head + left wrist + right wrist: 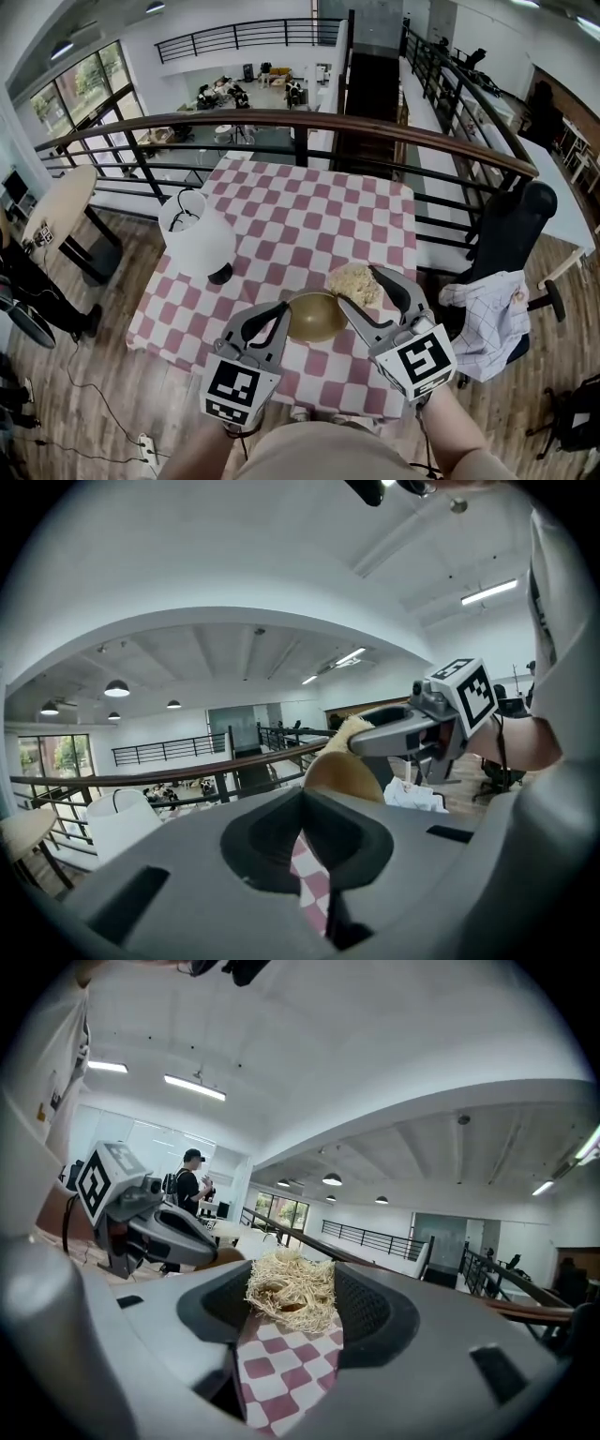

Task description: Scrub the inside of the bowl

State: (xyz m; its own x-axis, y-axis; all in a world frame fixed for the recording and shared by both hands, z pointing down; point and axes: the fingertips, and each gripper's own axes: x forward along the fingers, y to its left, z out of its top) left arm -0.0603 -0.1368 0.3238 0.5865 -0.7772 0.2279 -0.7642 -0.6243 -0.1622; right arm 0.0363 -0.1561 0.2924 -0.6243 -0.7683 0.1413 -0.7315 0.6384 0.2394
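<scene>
While the straw-coloured scouring pad (351, 278) sits clamped between the jaws of the right gripper (357, 286), it hangs just beside the far right rim of the bowl (314, 317), not down inside it, so no scrubbing stroke is in contact at this moment. The brown bowl is over the near edge of the checked bench (309, 216), between the two grippers. The left gripper (284, 314) has its jaws closed together right at the bowl's left rim, and they appear to pinch that rim to steady it.

By my reading the set-up is done: the pad is in hand and the bowl is braced. What is left is the scrubbing itself: bringing the pad into the hollow and working it around the inner wall. Whether the inside has had any rubbing already cannot be told; its surface shows no clear dirt or suds.
</scene>
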